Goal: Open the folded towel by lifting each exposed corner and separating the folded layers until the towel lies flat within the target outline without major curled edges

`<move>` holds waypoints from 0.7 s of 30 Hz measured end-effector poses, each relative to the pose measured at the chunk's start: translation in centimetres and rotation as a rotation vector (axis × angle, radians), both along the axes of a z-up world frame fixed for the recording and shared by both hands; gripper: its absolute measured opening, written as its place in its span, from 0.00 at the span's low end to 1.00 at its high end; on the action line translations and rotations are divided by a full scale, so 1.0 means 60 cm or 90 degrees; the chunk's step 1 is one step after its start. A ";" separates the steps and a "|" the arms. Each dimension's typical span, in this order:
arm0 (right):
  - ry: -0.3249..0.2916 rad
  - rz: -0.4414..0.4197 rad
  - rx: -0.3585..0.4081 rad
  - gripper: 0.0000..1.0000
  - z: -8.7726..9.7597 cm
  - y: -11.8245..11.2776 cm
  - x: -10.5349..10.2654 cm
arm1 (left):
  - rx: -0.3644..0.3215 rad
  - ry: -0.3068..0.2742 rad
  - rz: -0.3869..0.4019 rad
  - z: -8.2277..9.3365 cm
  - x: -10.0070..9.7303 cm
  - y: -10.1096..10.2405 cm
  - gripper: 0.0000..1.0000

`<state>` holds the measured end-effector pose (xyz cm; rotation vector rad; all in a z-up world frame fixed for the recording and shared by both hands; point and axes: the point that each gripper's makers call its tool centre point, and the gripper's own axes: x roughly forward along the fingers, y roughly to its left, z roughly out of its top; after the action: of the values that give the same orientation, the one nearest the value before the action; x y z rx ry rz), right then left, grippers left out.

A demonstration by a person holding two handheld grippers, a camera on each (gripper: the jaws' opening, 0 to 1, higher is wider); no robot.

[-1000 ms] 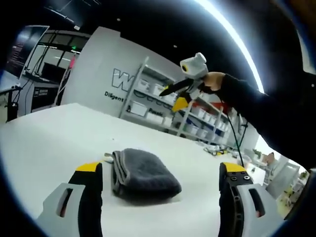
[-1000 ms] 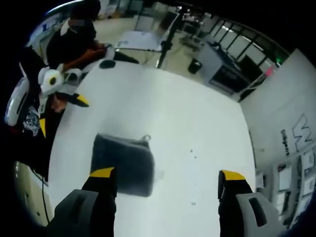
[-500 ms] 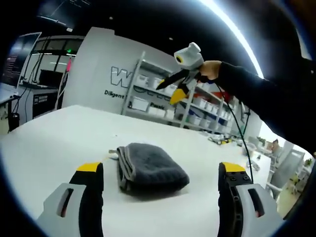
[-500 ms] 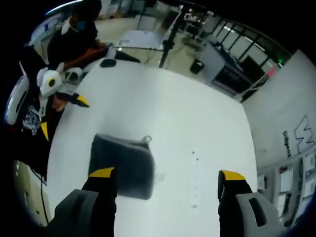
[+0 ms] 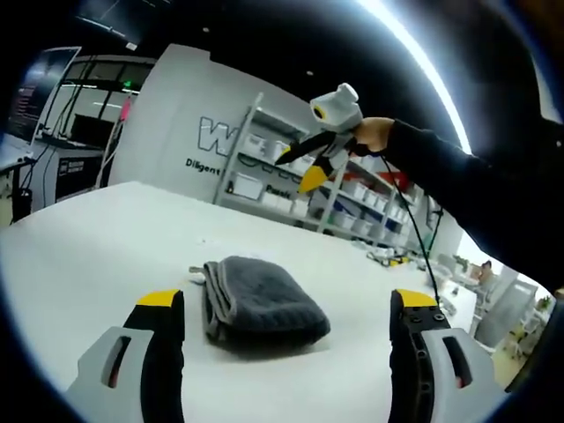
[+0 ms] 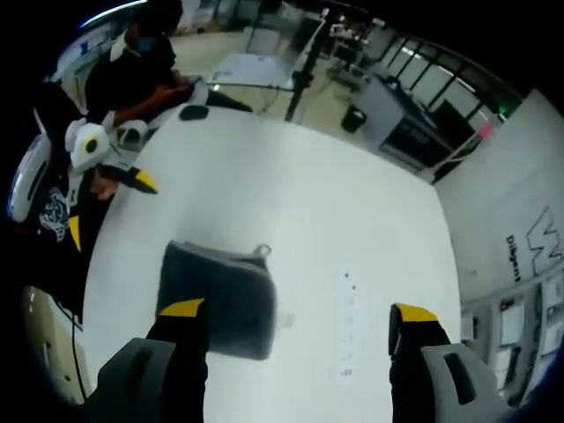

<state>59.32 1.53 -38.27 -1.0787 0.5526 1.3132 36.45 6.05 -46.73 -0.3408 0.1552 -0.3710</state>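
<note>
left gripper spread wide and empty just short of the folded towel on the white table, right gripper likewise agape, high above the towel. approach step, i'd say: next a jaw must drop to an exposed corner and pinch its top layer. from a second ago the towel hasn't budged; the views merely drifted.

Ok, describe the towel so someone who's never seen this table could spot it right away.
Find the big white table. On it lies the towel, a dark grey square folded into a thick pad, with a small loop tag at one corner. It is the one dark, soft thing on the bare white top, and both grippers, the left and the right, are off it with jaws apart.
</note>
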 end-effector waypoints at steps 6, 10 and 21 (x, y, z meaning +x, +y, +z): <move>-0.001 0.004 0.004 0.84 -0.001 0.004 -0.002 | -0.020 0.010 -0.007 -0.005 -0.002 -0.006 0.94; 0.000 0.008 -0.002 0.84 -0.006 0.004 -0.004 | -0.039 0.014 -0.008 -0.005 -0.001 -0.007 0.94; 0.003 0.011 -0.007 0.84 -0.016 0.009 -0.001 | -0.048 0.019 -0.020 -0.009 0.001 -0.015 0.92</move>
<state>59.28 2.09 -39.25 -1.0923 0.5555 1.3296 36.51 5.14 -47.26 -0.4182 0.1760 -0.4042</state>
